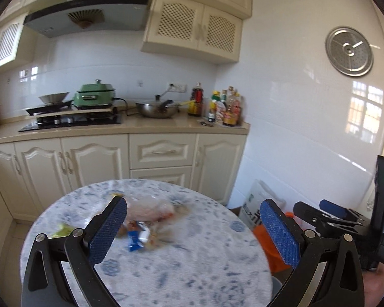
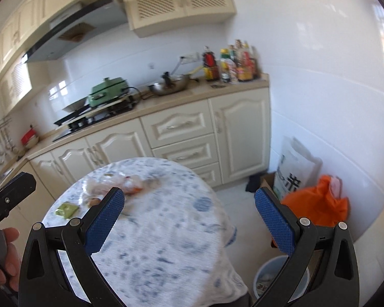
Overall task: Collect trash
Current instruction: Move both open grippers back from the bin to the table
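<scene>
Hovering with both the left gripper [image 1: 193, 226] and right gripper [image 2: 189, 213] spread wide and empty, I risk scattering the blurred wrappers [image 1: 138, 235] off the round table [image 1: 204, 263].

A green cooker [image 1: 94, 97] stood on the counter [image 1: 166, 125] beside a steel wok [image 1: 157, 110], with bottles [image 1: 222, 107] in the corner. A round metal plate [image 1: 349, 51] hung on the wall. Cream cabinets [image 1: 89, 158] ran beneath.
</scene>
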